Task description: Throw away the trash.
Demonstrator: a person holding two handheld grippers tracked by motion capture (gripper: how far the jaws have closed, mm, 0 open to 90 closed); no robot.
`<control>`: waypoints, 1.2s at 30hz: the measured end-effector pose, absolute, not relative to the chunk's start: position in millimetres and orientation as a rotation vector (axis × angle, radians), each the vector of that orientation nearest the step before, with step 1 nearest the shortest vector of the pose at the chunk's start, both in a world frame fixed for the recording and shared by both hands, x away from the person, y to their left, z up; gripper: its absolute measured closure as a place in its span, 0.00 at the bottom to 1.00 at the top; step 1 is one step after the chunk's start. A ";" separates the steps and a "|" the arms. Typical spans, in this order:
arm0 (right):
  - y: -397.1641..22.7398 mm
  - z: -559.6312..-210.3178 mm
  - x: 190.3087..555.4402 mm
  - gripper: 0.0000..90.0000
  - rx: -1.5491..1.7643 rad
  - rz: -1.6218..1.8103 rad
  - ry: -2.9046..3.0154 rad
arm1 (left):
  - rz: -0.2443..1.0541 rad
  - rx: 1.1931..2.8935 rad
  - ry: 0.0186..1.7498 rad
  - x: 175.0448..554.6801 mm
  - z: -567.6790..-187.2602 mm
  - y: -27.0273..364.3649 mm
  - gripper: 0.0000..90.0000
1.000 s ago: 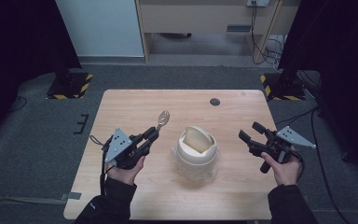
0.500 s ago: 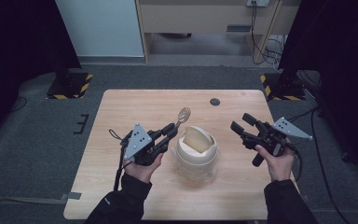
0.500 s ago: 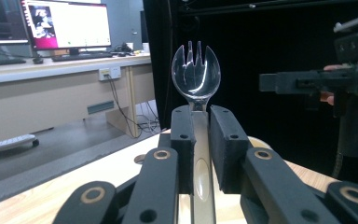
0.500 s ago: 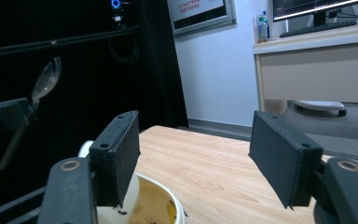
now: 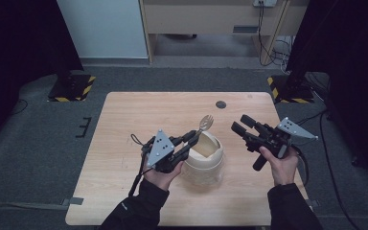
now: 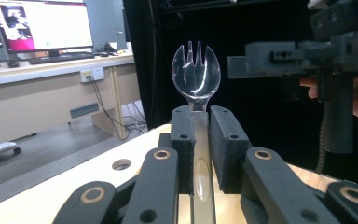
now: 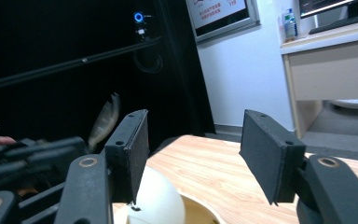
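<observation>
The left hand-held gripper (image 5: pixel 195 139) is clamping a clear plastic spork (image 6: pixel 196 77) by its handle and has carried it across the desk (image 5: pixel 124 124) to the jar (image 5: pixel 203 158). The right hand-held gripper (image 5: pixel 242 125), empty, has been narrowing its jaws, probably preparing to steady the jar.

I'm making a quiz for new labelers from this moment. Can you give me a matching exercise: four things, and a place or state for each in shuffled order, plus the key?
Things:
1. spork
2. left gripper
3. right gripper
4. jar

States or places:
A. jaws apart, nothing between them
B. stands on the table between the two hands
C. shut on a clear handle
D. head sticks up past the black jaws

Pairs: 1-D, 2-C, 3-A, 4-B
</observation>
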State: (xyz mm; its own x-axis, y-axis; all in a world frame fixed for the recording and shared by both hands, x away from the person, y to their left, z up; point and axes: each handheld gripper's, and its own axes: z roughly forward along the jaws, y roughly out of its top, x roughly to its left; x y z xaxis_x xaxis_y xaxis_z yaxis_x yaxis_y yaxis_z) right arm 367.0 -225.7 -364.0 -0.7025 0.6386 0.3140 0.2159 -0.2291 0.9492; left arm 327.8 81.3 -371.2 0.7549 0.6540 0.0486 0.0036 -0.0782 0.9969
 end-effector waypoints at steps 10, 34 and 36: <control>-211.9 -358.3 363.7 0.49 0.972 2.102 1.798 | 0.580 1.601 0.496 328.4 -372.8 55.3 0.89; -213.4 -355.0 358.1 0.95 1.036 2.276 1.791 | 0.513 1.578 0.525 315.1 -369.8 74.6 0.78; -219.4 -350.7 357.0 0.95 1.027 2.280 1.753 | 0.508 1.581 0.555 313.8 -368.2 88.7 0.75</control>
